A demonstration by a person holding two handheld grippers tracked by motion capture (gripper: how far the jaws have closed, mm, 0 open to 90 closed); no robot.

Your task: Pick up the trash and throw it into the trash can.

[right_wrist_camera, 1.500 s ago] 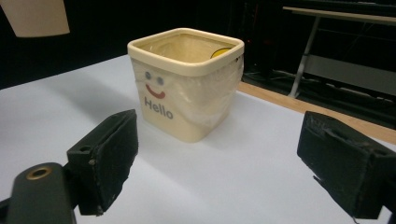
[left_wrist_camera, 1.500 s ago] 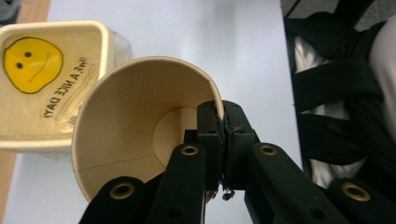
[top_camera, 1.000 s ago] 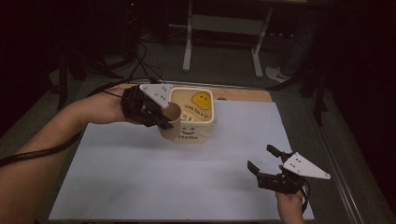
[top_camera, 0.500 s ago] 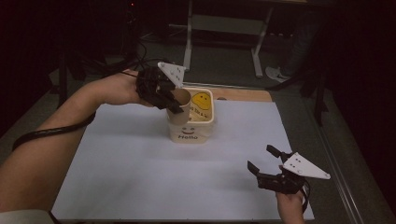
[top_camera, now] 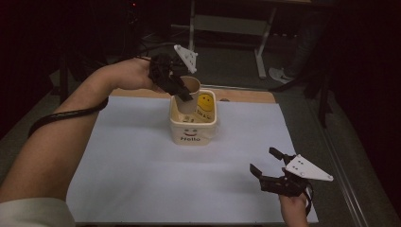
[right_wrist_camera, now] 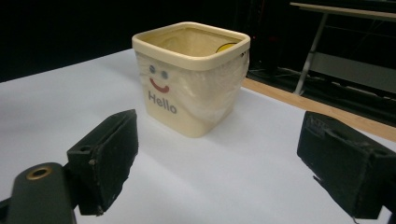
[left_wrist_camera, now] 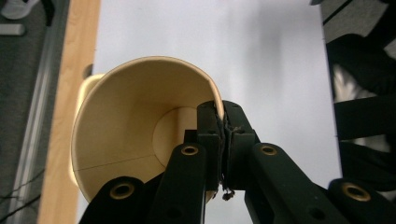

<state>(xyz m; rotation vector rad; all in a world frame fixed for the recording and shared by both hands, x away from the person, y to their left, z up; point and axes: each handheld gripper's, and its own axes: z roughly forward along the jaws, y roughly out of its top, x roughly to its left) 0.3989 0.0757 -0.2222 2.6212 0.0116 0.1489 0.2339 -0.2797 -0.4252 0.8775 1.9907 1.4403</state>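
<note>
My right tool [top_camera: 273, 174] sits low near the front edge of the bench [top_camera: 118, 189], its jaws spread wide with nothing between them. Lots of bare white sheet lies around it. Farther off stands a cream tub [top_camera: 193, 124] with a smiley face and the word "Hello". My left tool [top_camera: 182, 92] pinches the rim of a tan paper cup [top_camera: 189, 93], tilted above the tub.
</note>
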